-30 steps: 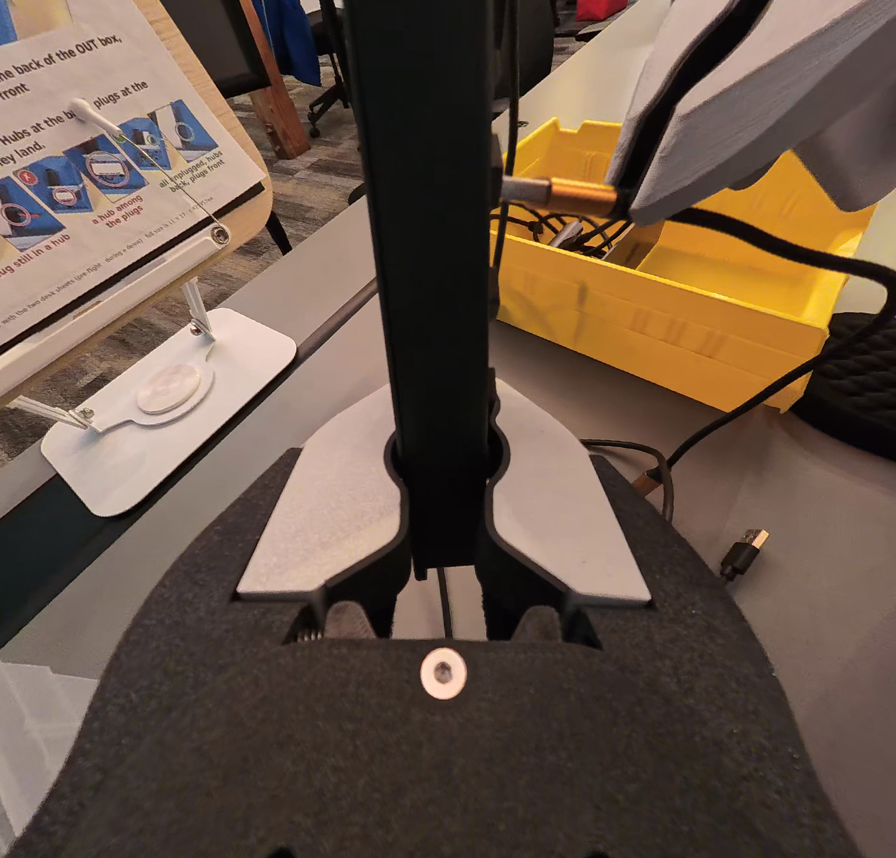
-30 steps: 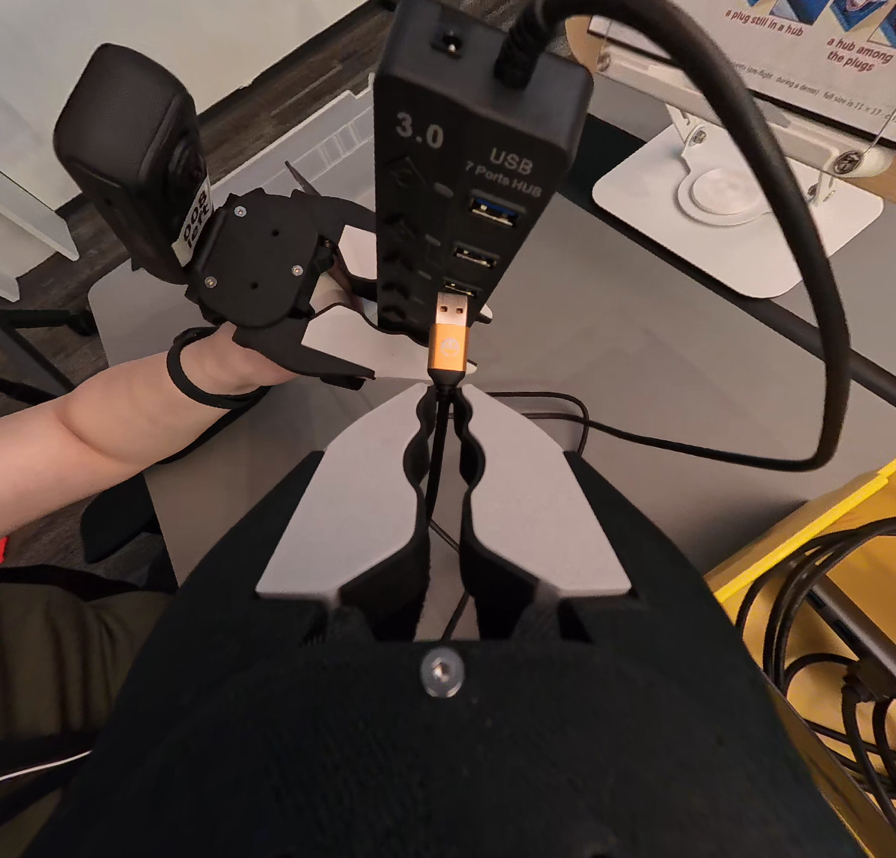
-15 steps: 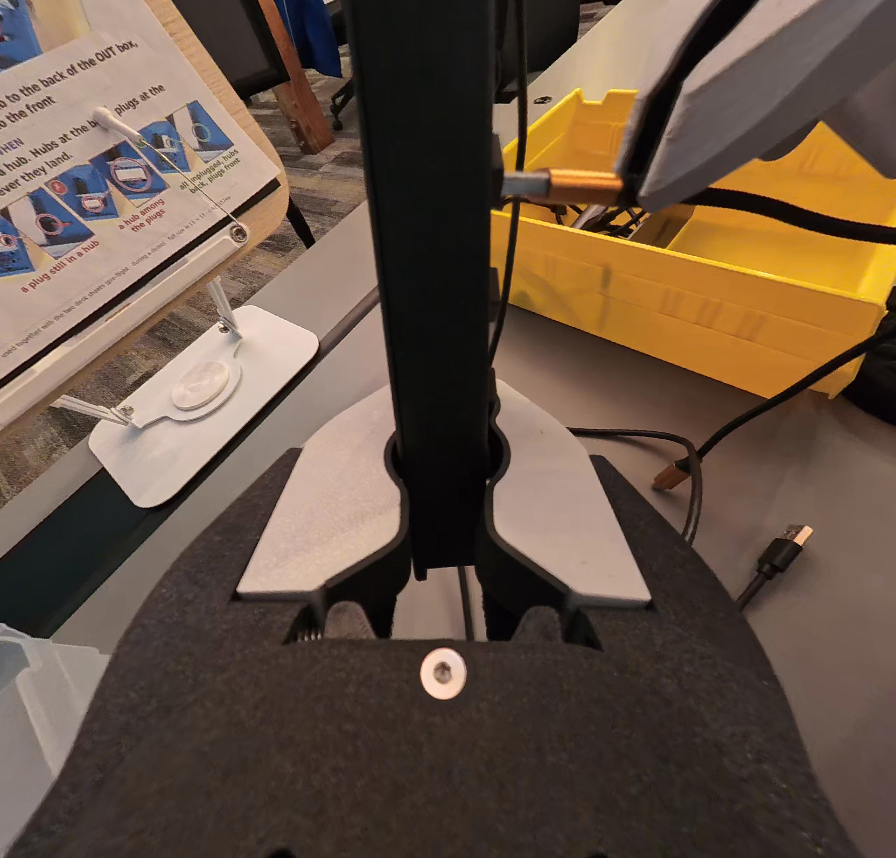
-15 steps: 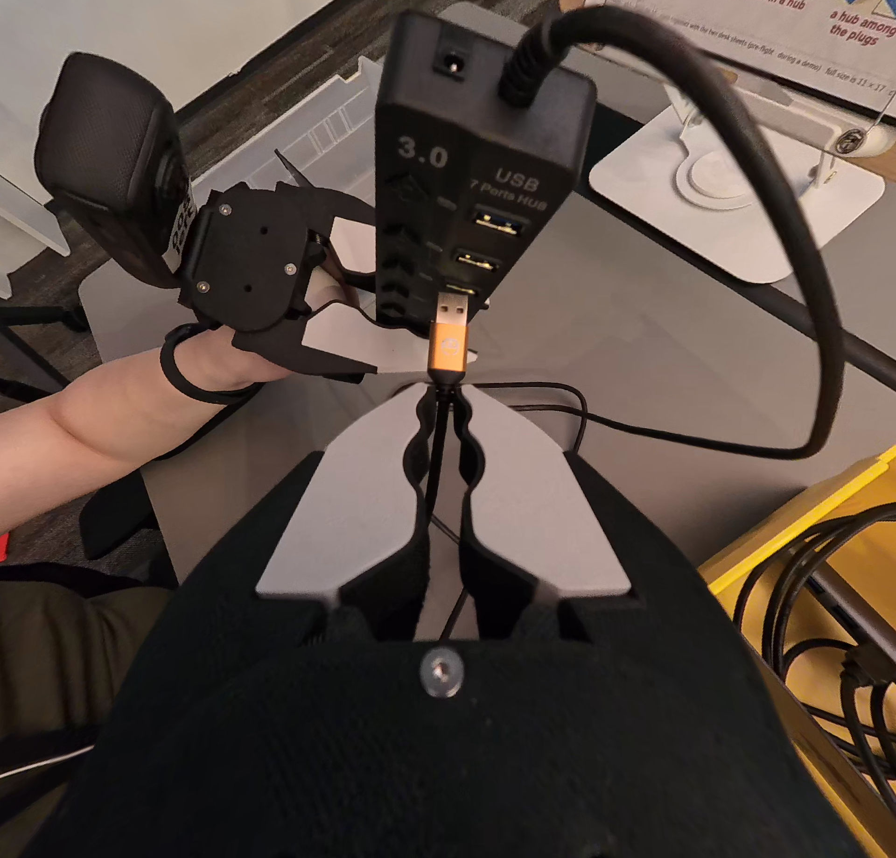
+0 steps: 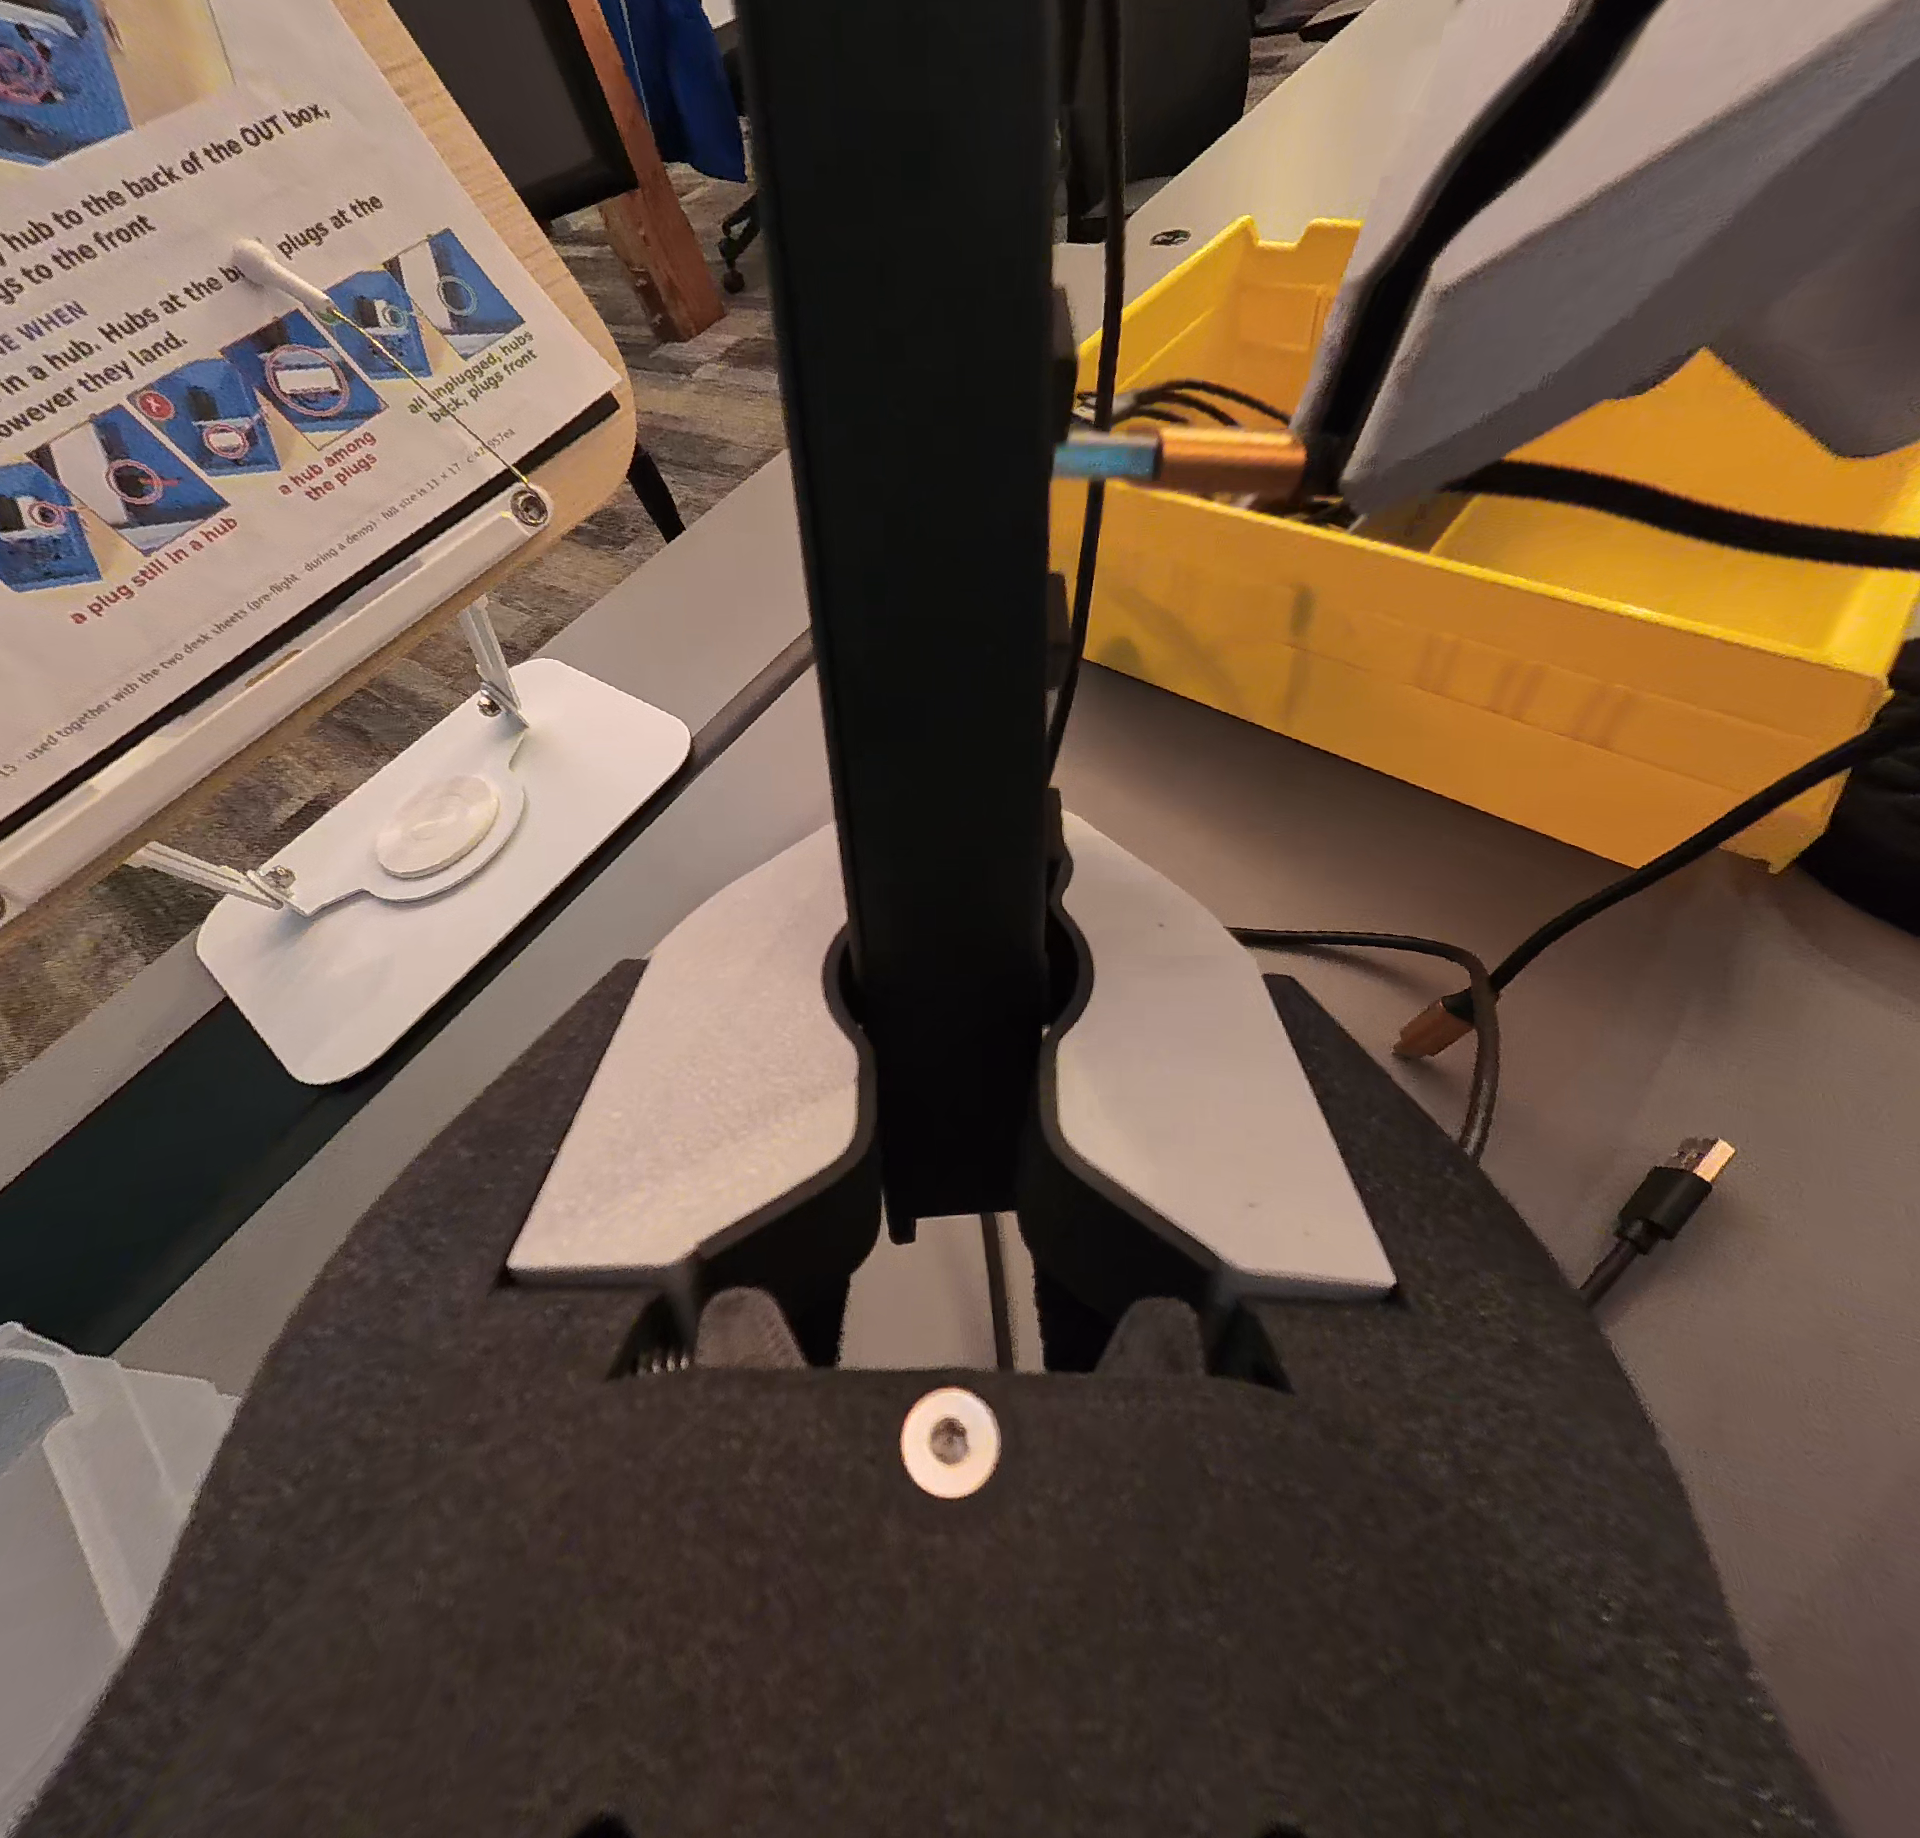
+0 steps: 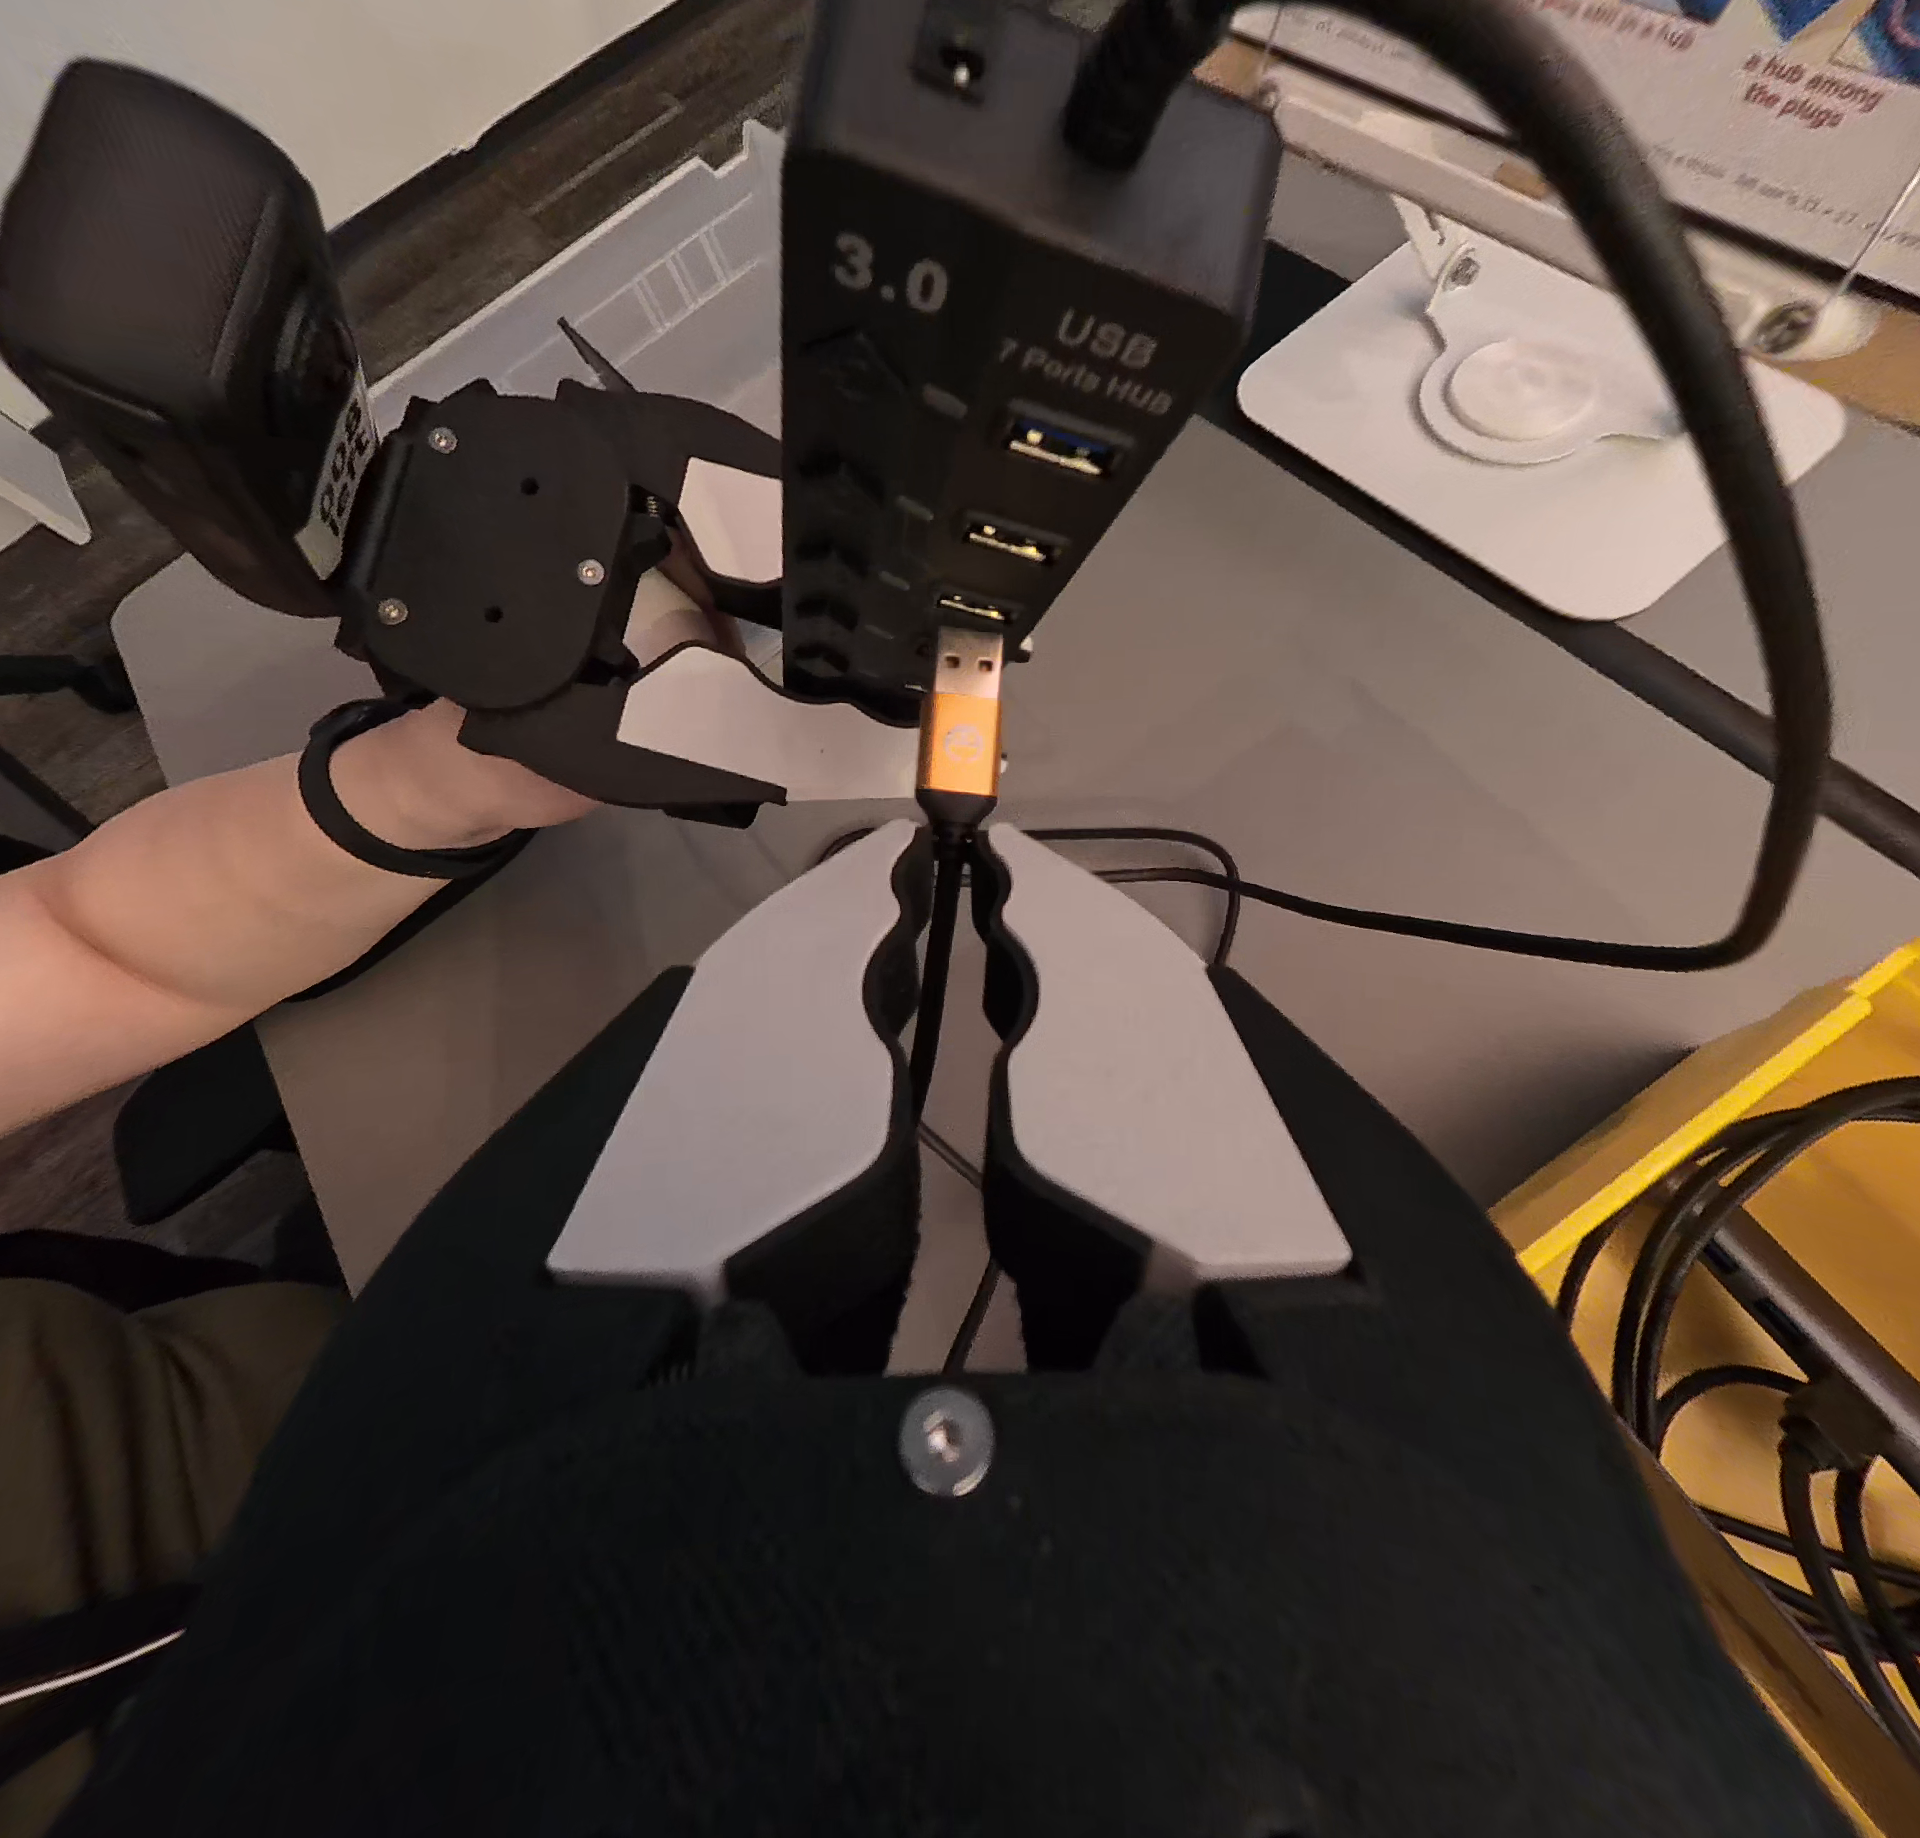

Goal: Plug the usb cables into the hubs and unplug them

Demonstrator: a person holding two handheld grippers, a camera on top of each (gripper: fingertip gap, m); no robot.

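Above the grey table (image 5: 1299, 770), a black USB hub (image 6: 997, 365) stands upright, its lower end clamped between the jaws of the left gripper (image 5: 948, 978). Just in front of the hub's row of ports, an orange-sleeved USB plug (image 6: 961, 718) points at a lower port, its metal tip close to the opening but not inserted. The right gripper (image 6: 948, 838) pinches the plug's black cable. Beyond the hub sits a yellow bin (image 5: 1455, 645) holding black cables. Left of the hub leans an instruction sheet (image 5: 208, 386) on a white stand.
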